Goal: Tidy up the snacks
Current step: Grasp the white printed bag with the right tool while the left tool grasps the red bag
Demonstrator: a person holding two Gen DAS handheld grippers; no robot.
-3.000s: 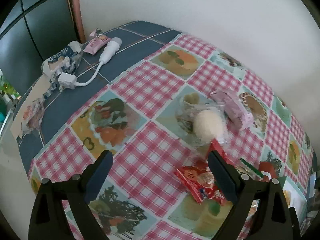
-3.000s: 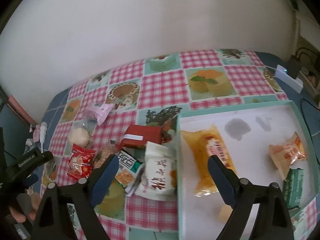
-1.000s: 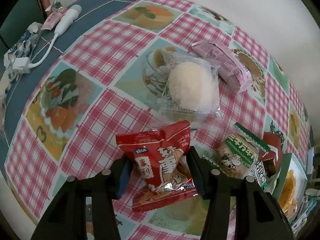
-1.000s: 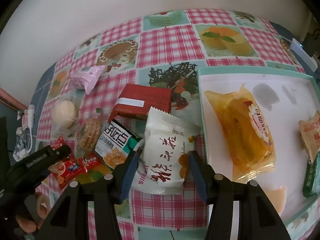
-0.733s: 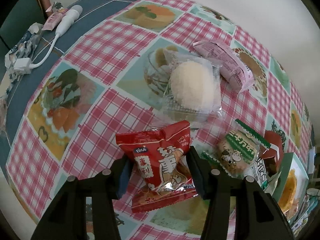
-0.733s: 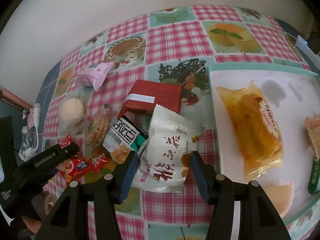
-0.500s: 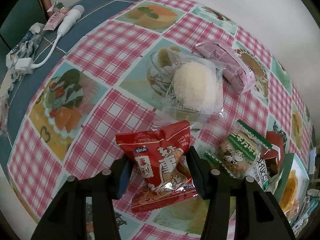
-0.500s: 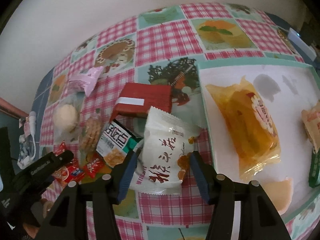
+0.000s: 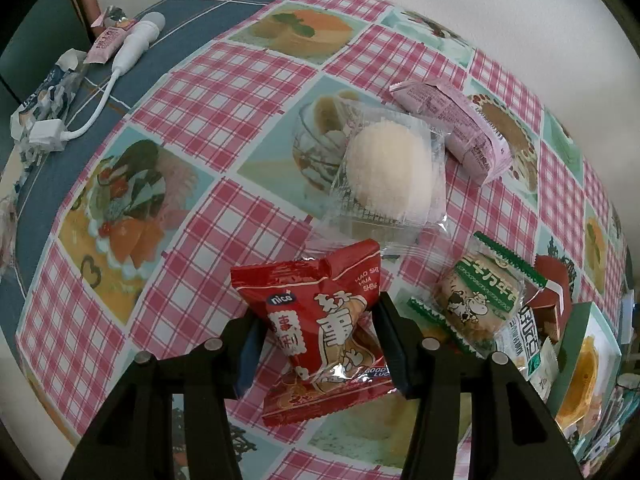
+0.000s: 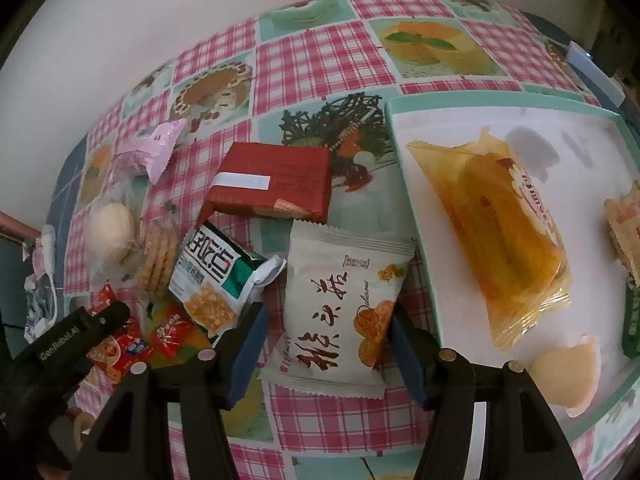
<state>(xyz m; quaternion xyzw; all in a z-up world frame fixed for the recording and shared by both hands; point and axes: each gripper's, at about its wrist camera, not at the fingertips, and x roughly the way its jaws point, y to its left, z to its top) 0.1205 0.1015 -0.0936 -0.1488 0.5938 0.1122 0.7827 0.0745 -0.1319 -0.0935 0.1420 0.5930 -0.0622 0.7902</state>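
Note:
My left gripper [image 9: 318, 312] is shut on a red snack packet [image 9: 320, 312], held just above a second red packet [image 9: 320, 396] on the checked tablecloth. My right gripper [image 10: 328, 312] straddles a white snack packet [image 10: 340, 300] that lies flat on the cloth. The packet touches the right pad and a narrow gap shows at the left pad. A teal-rimmed white tray [image 10: 400, 108] sits just right of it, with a yellow packet [image 10: 492, 208] inside.
Loose snacks lie between the grippers: a red box [image 10: 276, 180], a green-white packet [image 10: 212, 276], a cookie packet [image 9: 476, 300], a clear-wrapped round cake [image 9: 390, 168] and a pink packet [image 9: 452, 124]. A white cable [image 9: 132, 40] lies far left near the wall.
Three seconds ago both grippers hung wide open above the table. Both have since come down, the left closing on the red packet. Over the last second the right jaws widened slightly around the white packet.

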